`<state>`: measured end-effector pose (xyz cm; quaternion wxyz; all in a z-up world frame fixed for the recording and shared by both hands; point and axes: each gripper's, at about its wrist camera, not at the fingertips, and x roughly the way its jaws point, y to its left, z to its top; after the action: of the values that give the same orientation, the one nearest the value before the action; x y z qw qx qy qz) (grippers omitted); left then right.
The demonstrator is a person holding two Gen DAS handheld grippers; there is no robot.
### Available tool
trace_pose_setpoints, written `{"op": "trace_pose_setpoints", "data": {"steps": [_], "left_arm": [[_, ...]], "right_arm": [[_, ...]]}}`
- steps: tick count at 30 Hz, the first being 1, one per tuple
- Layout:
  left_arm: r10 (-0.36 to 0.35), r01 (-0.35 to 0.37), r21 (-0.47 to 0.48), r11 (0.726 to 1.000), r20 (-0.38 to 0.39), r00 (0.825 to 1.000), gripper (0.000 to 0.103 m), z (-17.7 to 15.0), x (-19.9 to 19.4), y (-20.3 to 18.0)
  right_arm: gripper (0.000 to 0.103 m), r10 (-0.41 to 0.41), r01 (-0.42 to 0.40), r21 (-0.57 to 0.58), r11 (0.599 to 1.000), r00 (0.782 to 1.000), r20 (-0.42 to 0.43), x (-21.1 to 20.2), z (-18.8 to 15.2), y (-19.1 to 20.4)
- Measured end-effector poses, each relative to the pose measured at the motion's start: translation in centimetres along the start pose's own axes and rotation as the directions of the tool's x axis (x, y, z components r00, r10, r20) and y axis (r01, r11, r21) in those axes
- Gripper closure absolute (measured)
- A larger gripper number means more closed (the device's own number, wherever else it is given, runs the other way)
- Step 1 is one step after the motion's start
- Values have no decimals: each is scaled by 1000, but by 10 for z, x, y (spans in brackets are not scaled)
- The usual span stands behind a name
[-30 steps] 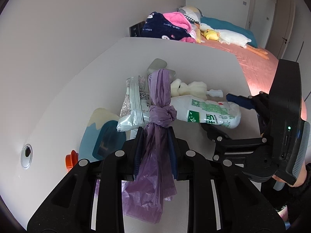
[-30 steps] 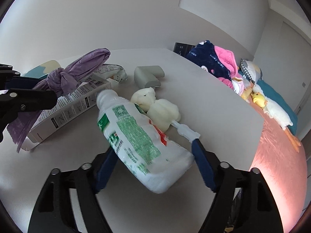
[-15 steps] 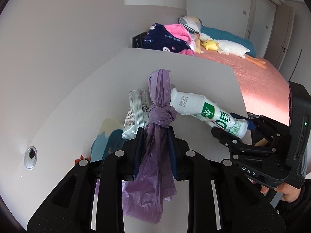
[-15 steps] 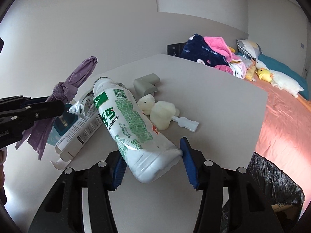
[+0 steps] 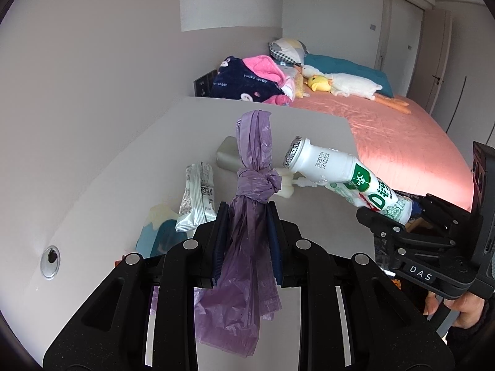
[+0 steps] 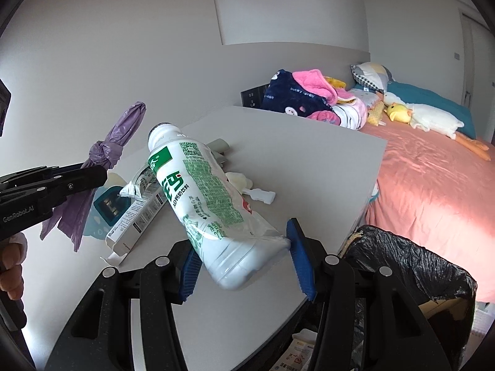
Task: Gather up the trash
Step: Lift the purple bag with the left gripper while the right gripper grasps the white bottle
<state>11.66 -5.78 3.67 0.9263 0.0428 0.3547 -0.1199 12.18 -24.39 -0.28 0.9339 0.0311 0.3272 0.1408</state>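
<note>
My left gripper (image 5: pixel 247 213) is shut on a knotted purple plastic bag (image 5: pixel 253 179), which hangs above the white table (image 6: pixel 309 160). The knot sits just past the fingertips and the loose end droops below them. My right gripper (image 6: pixel 243 238) is shut on the base of a white bottle (image 6: pixel 201 191) with a green label, squeezing it in. The bottle is off the table and tilts up to the left, its foil-sealed mouth (image 5: pixel 294 153) away from the gripper. A bin with a black liner (image 6: pixel 411 266) stands beside the table's right edge, just below and right of the right gripper.
On the table lie a silver wrapper (image 5: pixel 196 198), an opened cardboard box (image 6: pixel 136 222), a white plastic piece (image 6: pixel 260 194), a grey block (image 5: pixel 227 157) and a blue-and-cream mat (image 6: pixel 108 207). A pink bed (image 6: pixel 433 185) with plush toys and clothes lies beyond.
The right gripper closed on the bottle, lifted it off the table and carried it right, toward the bin, rolling as it went. The left gripper rose a little with the purple bag.
</note>
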Motion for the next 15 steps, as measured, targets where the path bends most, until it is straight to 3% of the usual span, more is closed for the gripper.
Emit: {"op": "trace_pose_setpoints", "data": {"steps": [15], "left_arm": [[-37, 36, 51, 998, 16, 999, 79, -2, -14, -35]], "right_arm": [[49, -27, 25, 52, 998, 999, 37, -43, -12, -17]]}}
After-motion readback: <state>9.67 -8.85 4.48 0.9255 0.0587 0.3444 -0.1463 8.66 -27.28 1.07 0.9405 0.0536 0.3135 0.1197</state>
